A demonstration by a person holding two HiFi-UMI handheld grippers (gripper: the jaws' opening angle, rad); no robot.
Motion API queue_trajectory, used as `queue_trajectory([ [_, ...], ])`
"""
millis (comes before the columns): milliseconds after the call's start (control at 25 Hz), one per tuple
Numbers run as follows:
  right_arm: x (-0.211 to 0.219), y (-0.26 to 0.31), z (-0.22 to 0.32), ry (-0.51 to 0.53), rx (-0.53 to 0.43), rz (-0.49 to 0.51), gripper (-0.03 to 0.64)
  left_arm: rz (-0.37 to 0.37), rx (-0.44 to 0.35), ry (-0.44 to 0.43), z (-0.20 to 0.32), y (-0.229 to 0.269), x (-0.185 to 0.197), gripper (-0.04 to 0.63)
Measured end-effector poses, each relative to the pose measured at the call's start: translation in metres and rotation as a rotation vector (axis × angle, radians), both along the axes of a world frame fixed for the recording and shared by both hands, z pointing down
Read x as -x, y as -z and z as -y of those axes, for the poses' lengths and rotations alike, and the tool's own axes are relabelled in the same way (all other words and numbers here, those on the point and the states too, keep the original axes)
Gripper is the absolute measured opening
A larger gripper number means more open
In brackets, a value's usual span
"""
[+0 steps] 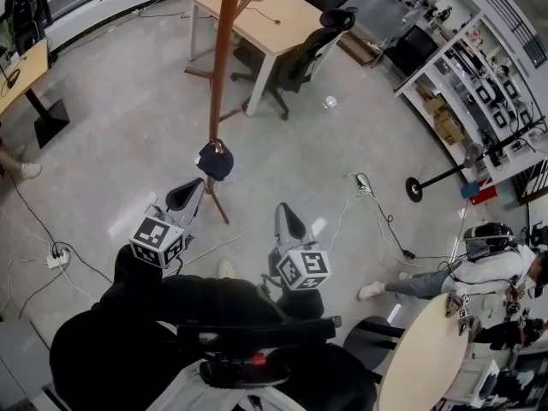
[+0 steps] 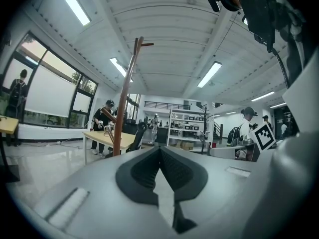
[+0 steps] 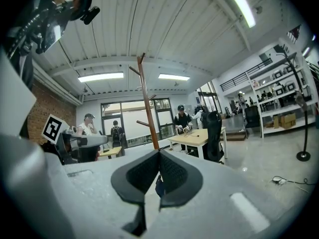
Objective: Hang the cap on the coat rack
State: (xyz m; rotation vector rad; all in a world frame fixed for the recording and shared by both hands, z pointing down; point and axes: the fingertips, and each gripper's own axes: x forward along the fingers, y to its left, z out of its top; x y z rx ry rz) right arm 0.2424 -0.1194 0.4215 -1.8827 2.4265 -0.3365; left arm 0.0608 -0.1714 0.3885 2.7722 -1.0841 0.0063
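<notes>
Grey left tongs (image 1: 193, 188) are closed and empty; the dark cap (image 1: 216, 161) sits low against the coat rack (image 1: 224, 50) pole, apart from both, hung or not I cannot tell; my right tongs (image 1: 283, 212) are closed, empty too

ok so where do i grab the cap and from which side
Likely the cap by its rounded crown, low on the side bulging toward you, coming level from the near side. It sits against the coat rack pole, which blocks the far side. The right gripper faces it, jaws shut.
</notes>
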Motion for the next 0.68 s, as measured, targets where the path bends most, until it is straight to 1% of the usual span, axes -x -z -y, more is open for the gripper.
queue_trajectory([
  [160, 0.0006, 0.0005, 0.0008, -0.001, -0.003, 0.002, 0.003, 0.013, -0.001, 0.002, 0.0012, -0.0025, 0.0032, 0.003],
  [320, 0.0016, 0.0022, 0.0015, 0.002, -0.003, 0.000, 0.003, -0.003, 0.000, 0.007, 0.0018, 0.0002, 0.0032, 0.003],
  [680, -0.0003, 0.0032, 0.0064, 0.003, -0.003, 0.002, 0.003, 0.005, 0.003, 0.005, 0.0054, 0.0027, 0.0011, 0.003],
])
